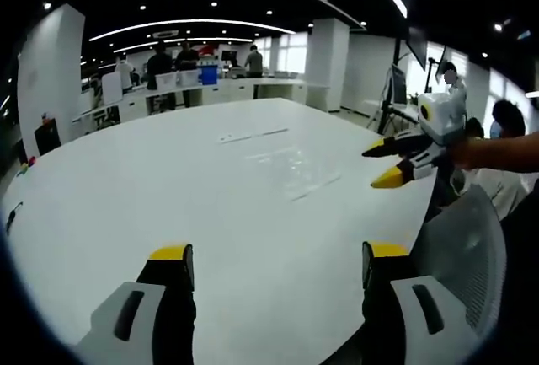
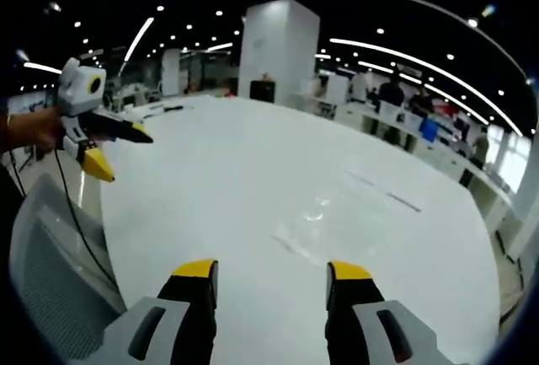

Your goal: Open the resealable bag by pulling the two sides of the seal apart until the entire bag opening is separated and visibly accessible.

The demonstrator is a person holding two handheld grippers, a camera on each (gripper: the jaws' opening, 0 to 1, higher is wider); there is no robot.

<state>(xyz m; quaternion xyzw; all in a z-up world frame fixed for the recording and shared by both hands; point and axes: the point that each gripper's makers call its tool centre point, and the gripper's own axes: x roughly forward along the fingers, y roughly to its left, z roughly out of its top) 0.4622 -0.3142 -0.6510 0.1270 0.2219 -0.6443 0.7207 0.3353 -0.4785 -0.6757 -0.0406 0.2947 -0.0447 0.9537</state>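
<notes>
A clear resealable bag lies flat on the white table, hard to make out except for its glossy sheen; in the right gripper view the bag sits just beyond my jaws. My left gripper is open and empty, short of the bag. My right gripper comes in from the right, open, just right of the bag and above the table's edge. In the right gripper view my right gripper stands open over the table, and the left gripper hangs open at the left.
A grey mesh chair back stands at the table's near edge, also seen as the chair. Two thin strips lie farther along the table. Several people stand at desks behind. A white pillar rises beyond the table.
</notes>
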